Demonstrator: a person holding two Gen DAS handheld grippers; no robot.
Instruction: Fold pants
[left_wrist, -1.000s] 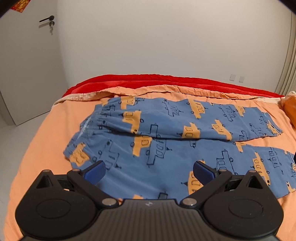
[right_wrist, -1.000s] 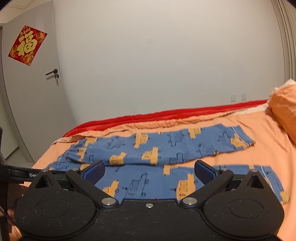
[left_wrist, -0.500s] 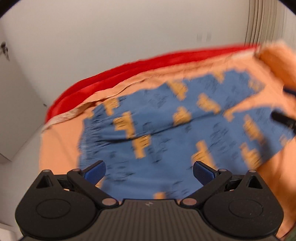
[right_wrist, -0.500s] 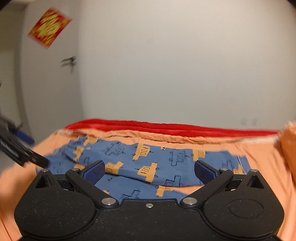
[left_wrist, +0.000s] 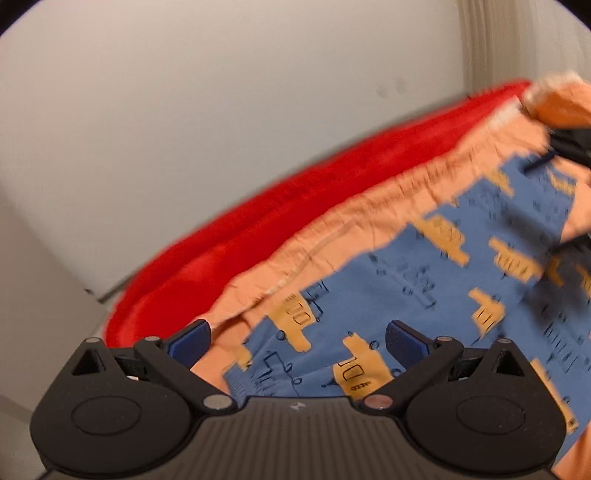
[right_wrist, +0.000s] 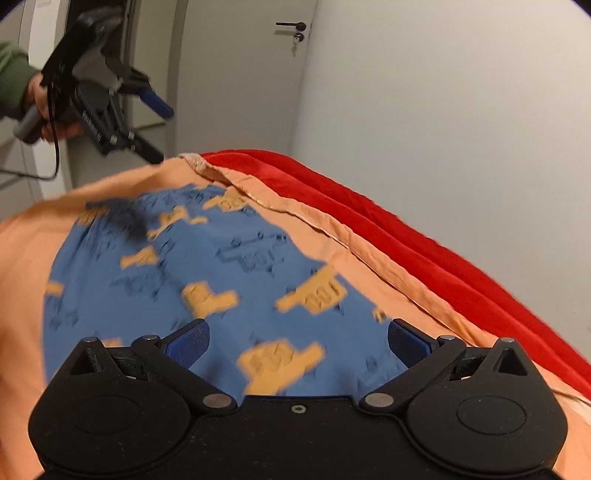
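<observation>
Left wrist view: our left claw (left_wrist: 297, 341) gapes wide over the pants (left_wrist: 424, 288) spread on the bed (left_wrist: 332, 225). Right wrist view: our right claw (right_wrist: 295, 341) gapes above the pants too. We judge this the approach; next we must pinch an edge.

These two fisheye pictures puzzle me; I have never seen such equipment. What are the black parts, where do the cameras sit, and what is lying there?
Each picture comes from a camera mounted on a hand-held claw, looking along its two blue-tipped fingers. The left claw and right claw are both open and hold nothing. In the right view, a person's hand holds the left claw. Blue pants with orange prints lie on an orange sheet over a red blanket. Both pictures are blurred.
</observation>
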